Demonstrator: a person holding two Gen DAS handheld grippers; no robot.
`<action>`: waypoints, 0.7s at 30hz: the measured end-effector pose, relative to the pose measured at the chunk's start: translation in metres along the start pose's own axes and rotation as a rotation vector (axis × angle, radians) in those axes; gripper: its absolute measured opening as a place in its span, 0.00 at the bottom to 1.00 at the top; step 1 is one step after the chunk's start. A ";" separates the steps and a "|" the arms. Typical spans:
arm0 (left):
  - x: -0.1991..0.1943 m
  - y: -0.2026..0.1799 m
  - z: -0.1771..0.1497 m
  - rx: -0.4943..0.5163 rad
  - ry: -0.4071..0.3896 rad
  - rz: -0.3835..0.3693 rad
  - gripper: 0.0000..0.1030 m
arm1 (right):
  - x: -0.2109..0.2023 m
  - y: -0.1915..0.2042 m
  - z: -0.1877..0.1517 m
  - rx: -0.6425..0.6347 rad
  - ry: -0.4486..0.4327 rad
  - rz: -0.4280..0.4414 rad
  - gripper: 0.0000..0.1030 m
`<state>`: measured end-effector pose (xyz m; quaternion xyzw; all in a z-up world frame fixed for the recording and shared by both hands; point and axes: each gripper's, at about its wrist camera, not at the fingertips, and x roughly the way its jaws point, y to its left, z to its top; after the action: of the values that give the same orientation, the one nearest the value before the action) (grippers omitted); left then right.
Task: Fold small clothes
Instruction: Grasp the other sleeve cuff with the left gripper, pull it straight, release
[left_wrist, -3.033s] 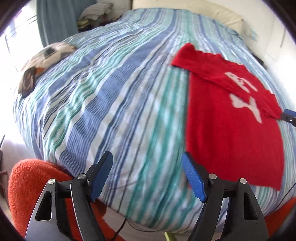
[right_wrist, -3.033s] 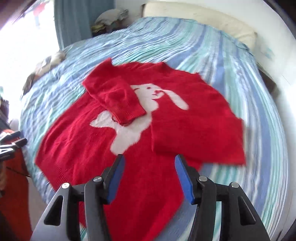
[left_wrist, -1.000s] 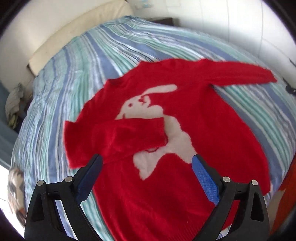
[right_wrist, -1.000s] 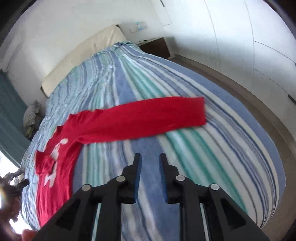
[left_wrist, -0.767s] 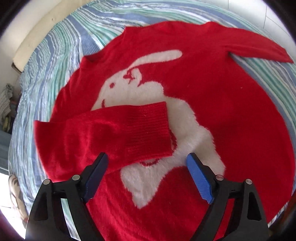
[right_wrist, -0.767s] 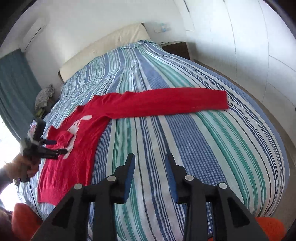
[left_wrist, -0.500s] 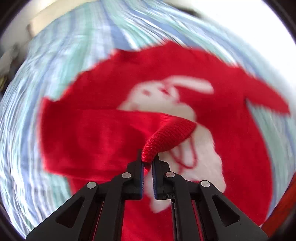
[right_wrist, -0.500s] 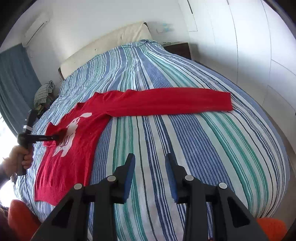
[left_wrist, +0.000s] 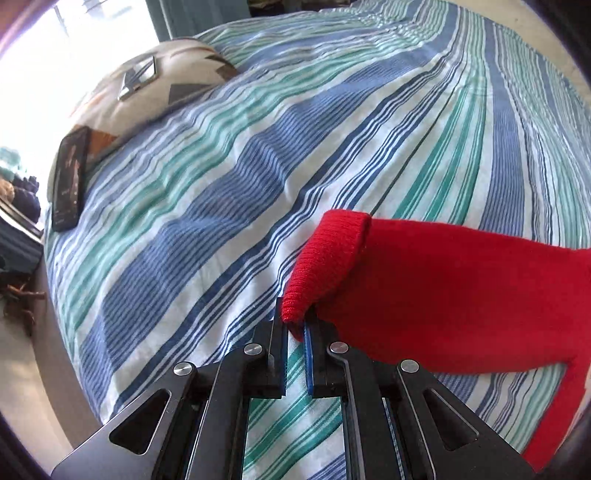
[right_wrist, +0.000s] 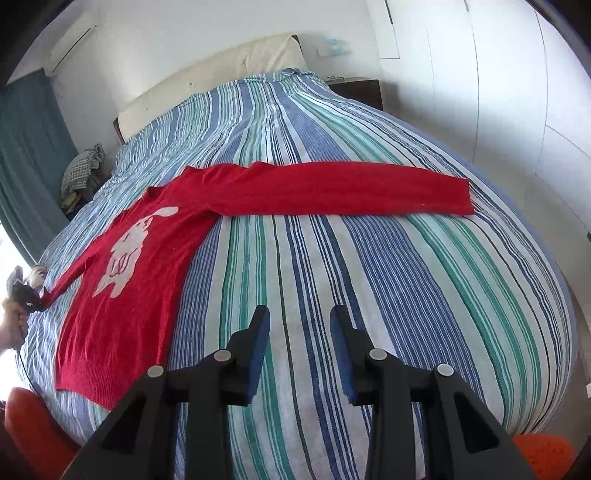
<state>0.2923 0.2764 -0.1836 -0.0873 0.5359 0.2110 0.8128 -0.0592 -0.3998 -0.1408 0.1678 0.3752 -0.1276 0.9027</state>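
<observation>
The sweater (right_wrist: 155, 280) is red with a white rabbit (right_wrist: 127, 251) on its front. Under it, the bedspread (right_wrist: 332, 266) has blue, green and white stripes. The curtain (right_wrist: 22, 158) is teal.

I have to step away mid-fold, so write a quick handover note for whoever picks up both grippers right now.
Left gripper: shut on the cuff of one sleeve of the red sweater, pulled out sideways over the striped bed.
Right gripper: open, holding nothing, hovering above bare bedding.
Sweater lies face up, rabbit design showing; the other sleeve is stretched flat across the bed.
Done: garment spread out.
Left: both sleeves need folding in, then the body.
</observation>
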 end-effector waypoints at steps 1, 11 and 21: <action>0.004 -0.004 -0.002 0.003 -0.001 0.000 0.05 | 0.002 0.001 -0.001 -0.004 0.006 -0.004 0.33; 0.020 -0.012 -0.008 0.014 -0.011 0.001 0.05 | 0.015 0.004 -0.005 -0.023 0.053 -0.033 0.33; -0.031 -0.027 -0.032 0.117 -0.116 0.056 0.74 | 0.009 -0.005 -0.003 0.031 0.025 -0.056 0.58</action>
<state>0.2668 0.2328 -0.1704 -0.0122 0.5014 0.2065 0.8401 -0.0573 -0.4043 -0.1502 0.1728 0.3889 -0.1567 0.8912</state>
